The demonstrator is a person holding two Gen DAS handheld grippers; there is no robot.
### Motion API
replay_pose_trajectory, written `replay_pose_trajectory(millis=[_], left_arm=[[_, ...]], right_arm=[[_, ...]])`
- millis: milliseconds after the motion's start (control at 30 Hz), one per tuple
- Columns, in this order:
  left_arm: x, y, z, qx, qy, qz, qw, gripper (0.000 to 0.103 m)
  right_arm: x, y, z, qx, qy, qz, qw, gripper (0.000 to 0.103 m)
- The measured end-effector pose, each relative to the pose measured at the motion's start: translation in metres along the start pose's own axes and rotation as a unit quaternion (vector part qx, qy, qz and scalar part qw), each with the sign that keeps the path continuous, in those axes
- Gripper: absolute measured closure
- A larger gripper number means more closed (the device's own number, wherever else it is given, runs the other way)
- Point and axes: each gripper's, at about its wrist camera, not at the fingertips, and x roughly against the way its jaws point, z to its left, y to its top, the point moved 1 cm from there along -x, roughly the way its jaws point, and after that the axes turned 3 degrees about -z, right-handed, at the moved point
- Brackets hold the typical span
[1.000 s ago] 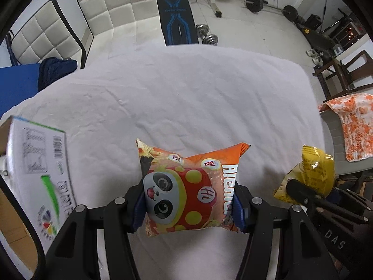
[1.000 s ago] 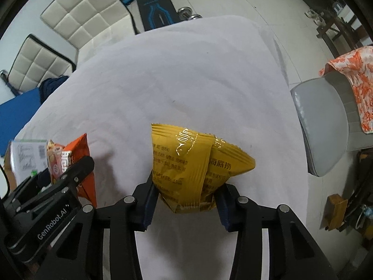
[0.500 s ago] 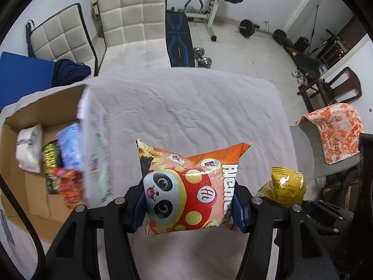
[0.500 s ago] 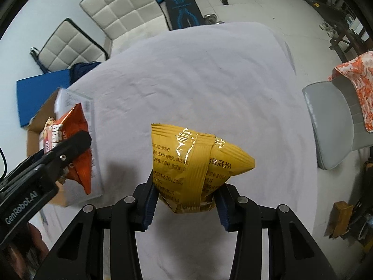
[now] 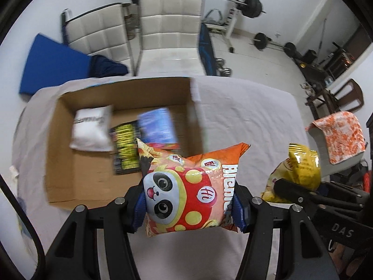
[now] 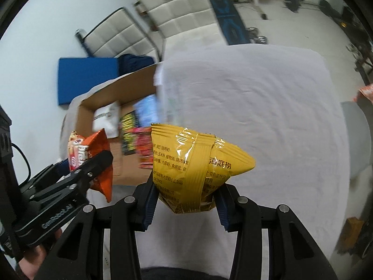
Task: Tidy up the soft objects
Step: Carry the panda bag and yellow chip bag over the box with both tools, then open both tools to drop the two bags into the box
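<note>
A: What's hard to read?
B: The packets inside the cardboard box (image 5: 77, 182) are blurred.
A: And the tools?
B: The left tool (image 5: 188, 206) clamps the panda snack bag (image 5: 186, 193) above the counter (image 5: 244, 116), beside the box; the right tool (image 6: 185, 204) pinches the yellow snack bag (image 6: 191, 163).

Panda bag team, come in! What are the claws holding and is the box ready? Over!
Left claw shut on panda bag. Right claw shut on yellow bag. Cardboard box open, snacks inside, nothing blocking.
</note>
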Motion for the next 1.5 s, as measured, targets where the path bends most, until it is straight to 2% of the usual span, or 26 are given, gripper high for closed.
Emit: replay_pose_trajectory(millis=[267, 500, 767, 867, 1100, 1300, 1500], left_arm=[[0.021, -0.015, 0.099, 0.041, 0.049, -0.013, 0.9979, 0.047], [0.032, -0.019, 0.139, 0.057, 0.064, -0.025, 0.9960, 0.047], [0.022, -0.016, 0.164, 0.061, 0.068, -0.021, 0.9956, 0.047], [0.006, -0.014, 0.180, 0.071, 0.060, -0.004, 0.9957, 0.047], [-0.056, -0.013, 0.206, 0.076, 0.029, 0.072, 0.9940, 0.047], [-0.104, -0.018, 0.225, 0.097, -0.004, 0.131, 0.9867, 0.047], [-0.131, -0.026, 0.235, 0.102, -0.015, 0.172, 0.9797, 0.046]], right_arm=[[-0.043, -0.012, 0.094, 0.055, 0.009, 0.026, 0.998, 0.057], [-0.064, -0.017, 0.146, 0.089, 0.003, 0.035, 0.995, 0.057], [-0.097, -0.013, 0.169, 0.097, 0.003, 0.055, 0.994, 0.057], [-0.120, -0.012, 0.172, 0.099, 0.001, 0.073, 0.992, 0.057], [-0.180, -0.015, 0.174, 0.105, -0.013, 0.112, 0.988, 0.057], [-0.220, -0.015, 0.173, 0.098, -0.017, 0.138, 0.985, 0.057], [-0.249, -0.016, 0.176, 0.098, -0.021, 0.162, 0.982, 0.056]])
